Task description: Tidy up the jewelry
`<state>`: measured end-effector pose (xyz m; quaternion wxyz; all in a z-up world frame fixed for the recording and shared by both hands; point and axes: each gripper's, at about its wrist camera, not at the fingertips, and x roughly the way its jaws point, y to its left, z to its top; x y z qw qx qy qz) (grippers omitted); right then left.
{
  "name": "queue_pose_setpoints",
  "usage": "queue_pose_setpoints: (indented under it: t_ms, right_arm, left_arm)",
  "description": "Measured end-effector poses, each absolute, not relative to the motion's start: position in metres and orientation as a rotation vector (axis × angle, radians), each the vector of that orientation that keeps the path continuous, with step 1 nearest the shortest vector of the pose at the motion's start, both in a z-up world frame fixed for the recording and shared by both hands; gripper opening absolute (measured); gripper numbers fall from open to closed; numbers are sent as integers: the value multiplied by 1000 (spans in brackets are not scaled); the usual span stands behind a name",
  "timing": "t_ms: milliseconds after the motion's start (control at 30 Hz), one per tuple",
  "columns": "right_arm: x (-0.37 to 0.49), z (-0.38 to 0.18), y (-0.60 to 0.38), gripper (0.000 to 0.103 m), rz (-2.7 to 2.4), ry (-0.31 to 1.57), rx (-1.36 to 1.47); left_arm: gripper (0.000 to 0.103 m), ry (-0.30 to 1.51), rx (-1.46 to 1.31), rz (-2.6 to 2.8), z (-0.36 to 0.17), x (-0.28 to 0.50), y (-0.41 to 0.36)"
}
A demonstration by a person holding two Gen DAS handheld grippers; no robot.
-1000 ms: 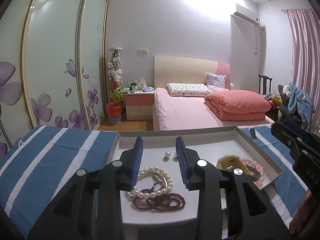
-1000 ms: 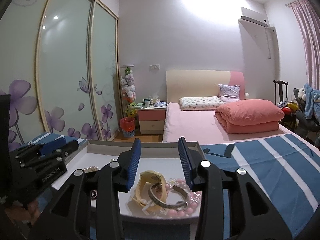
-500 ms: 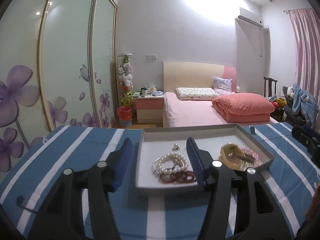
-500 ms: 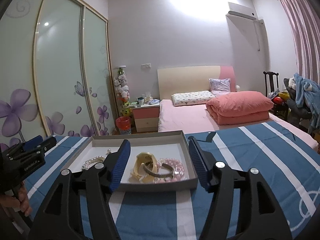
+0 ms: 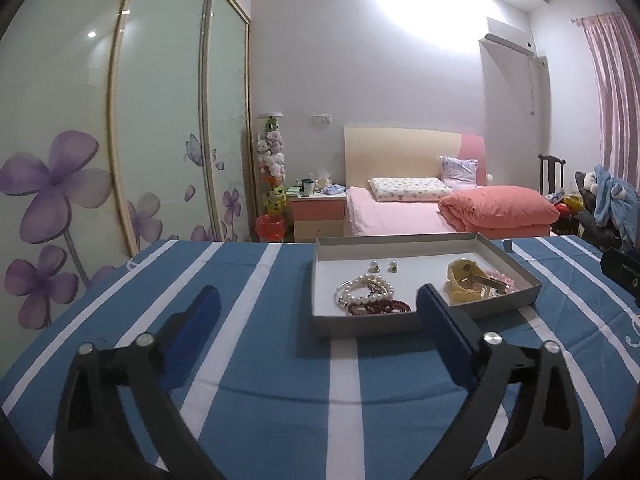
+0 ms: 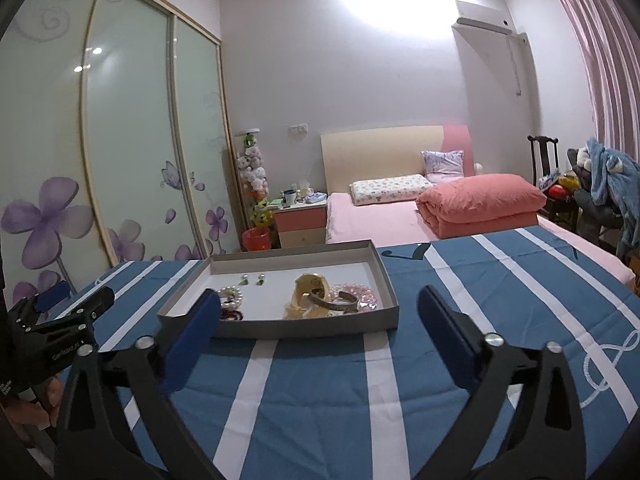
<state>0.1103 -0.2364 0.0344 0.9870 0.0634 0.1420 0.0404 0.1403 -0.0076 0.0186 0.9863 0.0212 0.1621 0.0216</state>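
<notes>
A shallow grey tray [image 5: 532, 280] [image 6: 390, 284] lies on the blue-and-white striped cloth. It holds a white pearl bracelet [image 5: 366, 290] [image 6: 231, 293], a dark red bead bracelet [image 5: 380, 307], two small pearl earrings [image 5: 383, 266] [image 6: 252, 280], a yellow watch [image 5: 464, 280] [image 6: 310, 292], a metal bangle [image 6: 334, 303] and a pink bead bracelet [image 5: 502, 278] [image 6: 360, 294]. My left gripper [image 5: 316, 314] is open and empty, held back from the tray's near edge. My right gripper [image 6: 318, 314] is open and empty, also short of the tray. The left gripper also shows at the left of the right wrist view [image 6: 56, 334].
The striped cloth [image 5: 260, 360] [image 6: 500, 300] covers the table all around the tray. Behind stand a pink bed [image 5: 440, 208], a bedside cabinet [image 5: 318, 214], a red bin [image 5: 270, 227], sliding wardrobe doors [image 5: 120, 140] and a chair with clothes [image 5: 600, 200].
Both grippers have pulled back and away from the tray and opened wider. The jewelry in the tray has stayed in place.
</notes>
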Motion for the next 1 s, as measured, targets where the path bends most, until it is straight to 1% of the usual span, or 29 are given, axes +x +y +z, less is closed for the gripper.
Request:
queue_pose_setpoints:
  t_ms: [167,400,733,1000]
  right_arm:
    - [95,36,-221,101,109,263,73]
    - [76,34,-202,101,118,234,-5]
    - [70,21,-207,101,98,249,41]
    - [68,16,-213,101,87,258,64]
  left_arm:
    - [99,303,65,53,14,115,-9]
    - [99,307,50,45,11,99,-5]
    - [99,281,61,54,13,79,-6]
    - [99,287,63,40,12,78,-9]
